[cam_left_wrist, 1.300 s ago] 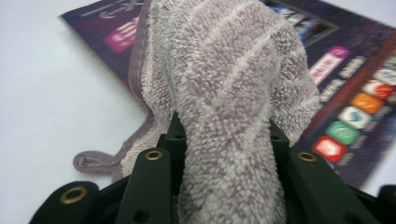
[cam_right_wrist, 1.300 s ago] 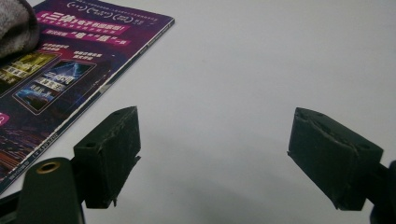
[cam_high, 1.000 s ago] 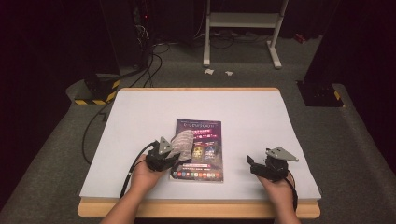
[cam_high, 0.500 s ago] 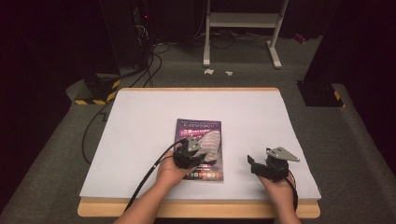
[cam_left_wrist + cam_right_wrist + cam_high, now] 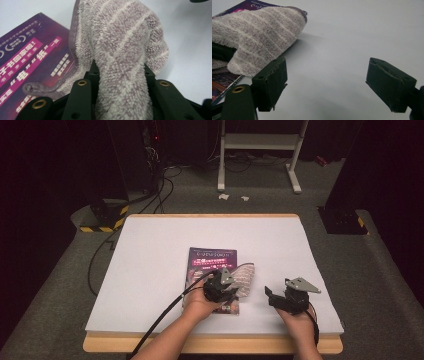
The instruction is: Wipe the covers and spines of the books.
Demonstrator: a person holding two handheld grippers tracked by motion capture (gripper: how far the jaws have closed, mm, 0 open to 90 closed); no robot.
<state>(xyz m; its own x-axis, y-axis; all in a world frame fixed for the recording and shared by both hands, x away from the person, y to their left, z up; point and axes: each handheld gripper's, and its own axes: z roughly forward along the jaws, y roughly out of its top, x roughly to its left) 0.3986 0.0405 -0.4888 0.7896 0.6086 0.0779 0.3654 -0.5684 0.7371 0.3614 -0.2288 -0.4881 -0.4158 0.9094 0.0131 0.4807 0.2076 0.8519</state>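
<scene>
1. A striped, fuzzy grey-pink cloth (image 5: 244, 276) lies bunched on the right edge of a purple book (image 5: 212, 262), spilling partly onto the white table cover (image 5: 150, 270).
2. Your left gripper (image 5: 225, 285) has its jaws clamped on the near end of that cloth; in the left gripper view the cloth (image 5: 122, 50) rises between the two black jaws.
3. The book lies flat near the table's front middle, cover up.
4. Your right gripper (image 5: 280, 297) rests on the table well to the right of the book, jaws spread wide with nothing between them; the cloth (image 5: 262, 35) sits near its left jaw.
</scene>
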